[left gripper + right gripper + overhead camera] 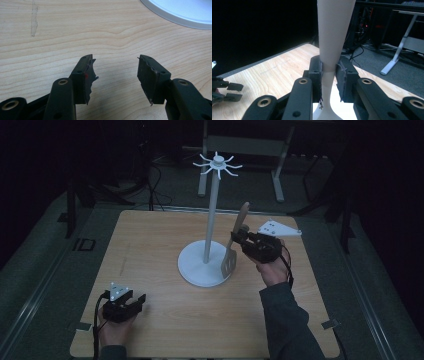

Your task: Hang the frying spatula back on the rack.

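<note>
A pale wooden slotted spatula (242,220) hangs upright above the table, blade down beside the base of a white stand (212,220). My right gripper (236,239) is shut on its handle; in the right gripper view both pads press the handle (334,37) at its narrow part, with the right gripper (329,75) pointing level. The stand's pole ends in a ring of hooks (218,164), well above the spatula. My left gripper (136,302) rests near the table's front left corner, and the left gripper (116,75) is open over bare wood with nothing between its fingers.
The stand's round white base (195,267) sits mid-table, and its rim (180,15) lies ahead of the left gripper. The wooden table (150,245) has dark floor all round. A metal frame leg (397,55) and cables stand behind the table.
</note>
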